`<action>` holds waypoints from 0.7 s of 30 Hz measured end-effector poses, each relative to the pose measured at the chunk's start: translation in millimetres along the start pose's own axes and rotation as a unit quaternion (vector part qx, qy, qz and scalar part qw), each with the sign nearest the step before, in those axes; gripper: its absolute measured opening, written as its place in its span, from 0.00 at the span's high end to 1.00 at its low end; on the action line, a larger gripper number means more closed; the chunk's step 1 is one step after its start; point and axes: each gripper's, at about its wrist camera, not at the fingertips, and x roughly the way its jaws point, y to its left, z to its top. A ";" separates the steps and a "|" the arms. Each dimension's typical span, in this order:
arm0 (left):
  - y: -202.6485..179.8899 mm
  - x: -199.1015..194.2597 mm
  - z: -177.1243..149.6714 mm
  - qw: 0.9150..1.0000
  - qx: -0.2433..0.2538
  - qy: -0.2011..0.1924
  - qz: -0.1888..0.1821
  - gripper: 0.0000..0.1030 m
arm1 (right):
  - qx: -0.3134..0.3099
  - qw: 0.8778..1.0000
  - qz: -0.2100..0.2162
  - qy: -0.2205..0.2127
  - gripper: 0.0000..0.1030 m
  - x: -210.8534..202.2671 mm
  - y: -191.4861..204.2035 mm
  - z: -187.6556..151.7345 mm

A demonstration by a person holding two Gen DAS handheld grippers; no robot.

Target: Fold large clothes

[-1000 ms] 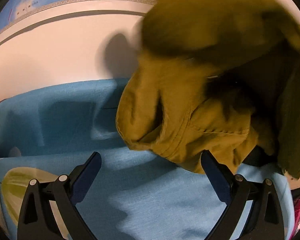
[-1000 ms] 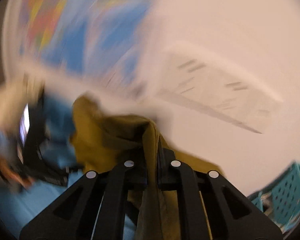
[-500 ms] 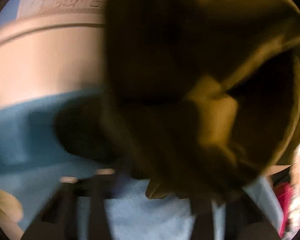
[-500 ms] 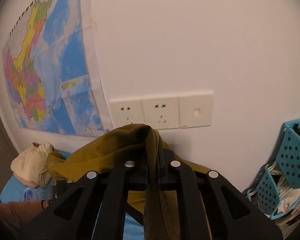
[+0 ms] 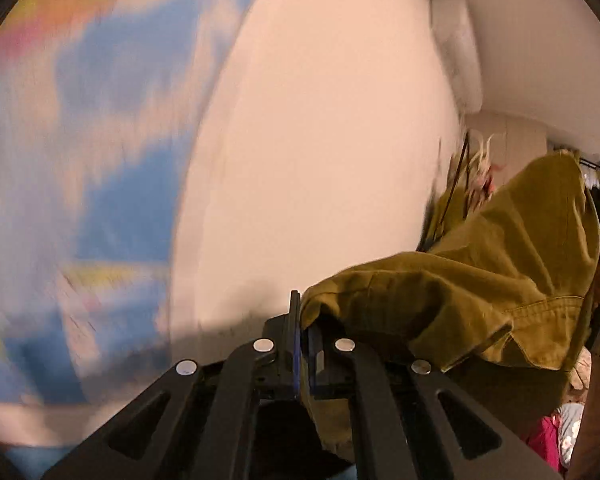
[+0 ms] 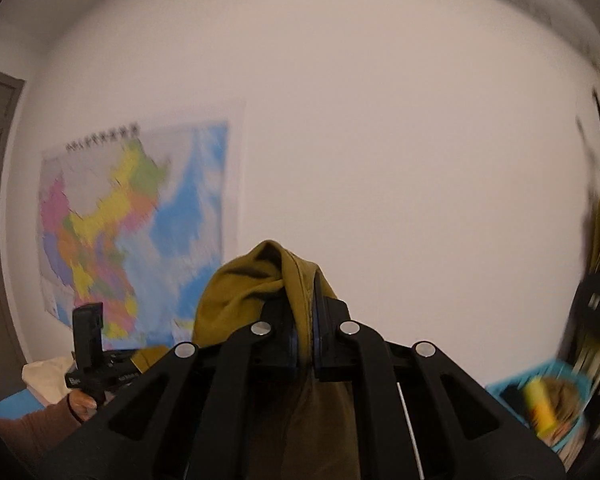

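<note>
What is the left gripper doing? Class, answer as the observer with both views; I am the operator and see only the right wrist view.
Observer: The left gripper is shut on an edge of the garment.
Operator: Does the cloth hang straight down from it?
Observer: No. In the left wrist view it runs off to the right and rises to a peak near the frame's edge.
Operator: Is anything visible below it?
Observer: A pink cloth shows at the lower right, under the garment.
</note>
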 end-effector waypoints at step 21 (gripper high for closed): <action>-134.7 -342.6 21.5 0.931 0.156 -0.105 0.313 0.99 | 0.073 0.951 0.299 0.001 0.95 -94.4 132.1 -28.9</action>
